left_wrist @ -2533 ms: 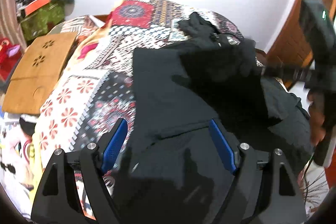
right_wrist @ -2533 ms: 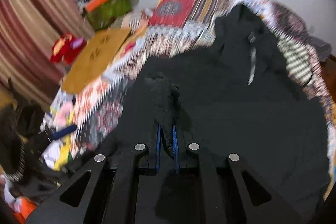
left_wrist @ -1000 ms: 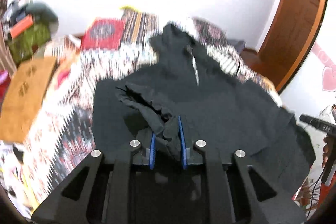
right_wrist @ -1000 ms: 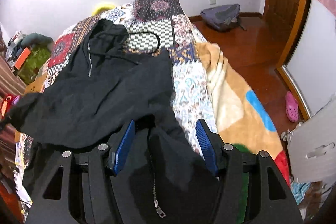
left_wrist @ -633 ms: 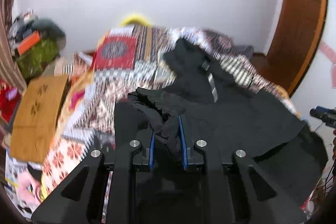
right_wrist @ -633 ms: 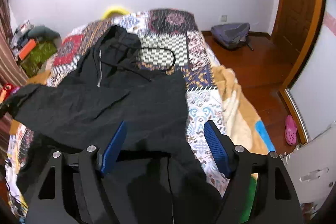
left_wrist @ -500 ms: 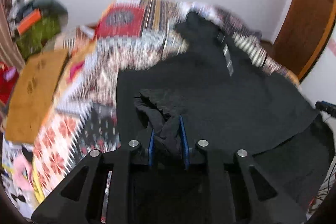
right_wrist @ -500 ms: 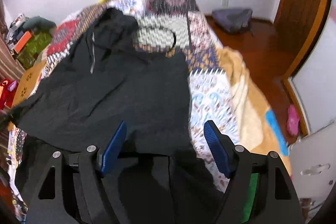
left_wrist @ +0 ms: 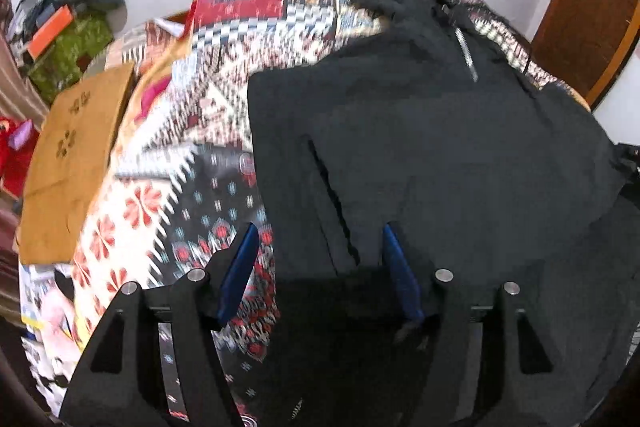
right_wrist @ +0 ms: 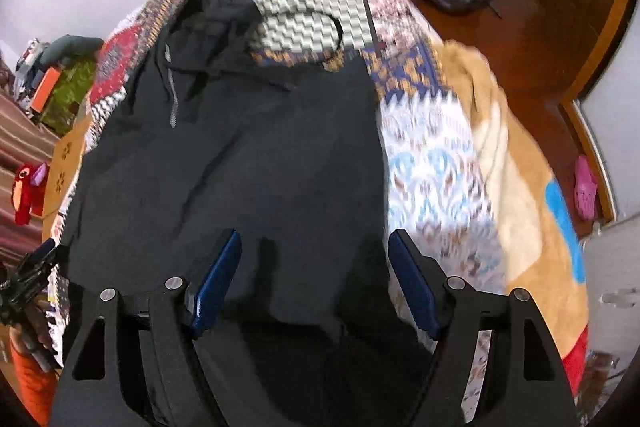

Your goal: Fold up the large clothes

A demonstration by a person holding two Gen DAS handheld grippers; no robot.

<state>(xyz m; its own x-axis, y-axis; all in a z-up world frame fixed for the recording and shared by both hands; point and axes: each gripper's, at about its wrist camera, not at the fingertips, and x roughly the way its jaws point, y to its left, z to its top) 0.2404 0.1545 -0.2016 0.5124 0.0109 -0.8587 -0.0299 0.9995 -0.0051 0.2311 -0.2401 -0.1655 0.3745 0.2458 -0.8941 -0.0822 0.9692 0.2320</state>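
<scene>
The bed [right_wrist: 460,163], under a busy patchwork quilt, carries the whole job, and its near edge is the first hazard: the black jacket [left_wrist: 440,155] lies spread across the quilt with its hood toward the far wall and its lower part running off under both tools, so loose cloth there could slide toward the floor and undo the lay. The jacket itself is the next risk. Its fabric looks thin and slippery, and the turned-over panel on its left side, near a slit pocket, could creep back or wrinkle if it is brushed.

The right tool [right_wrist: 314,267] hangs over the jacket's right hem with its jaws wide apart and nothing pinched; closing here might catch two layers instead of one. The left tool [left_wrist: 318,259] is opening its jaws, with cloth lying below them but not gripped, so a pad could snag a fold.

The thin drawstring [right_wrist: 320,27] looped on the quilt by the hood could tangle later.
</scene>
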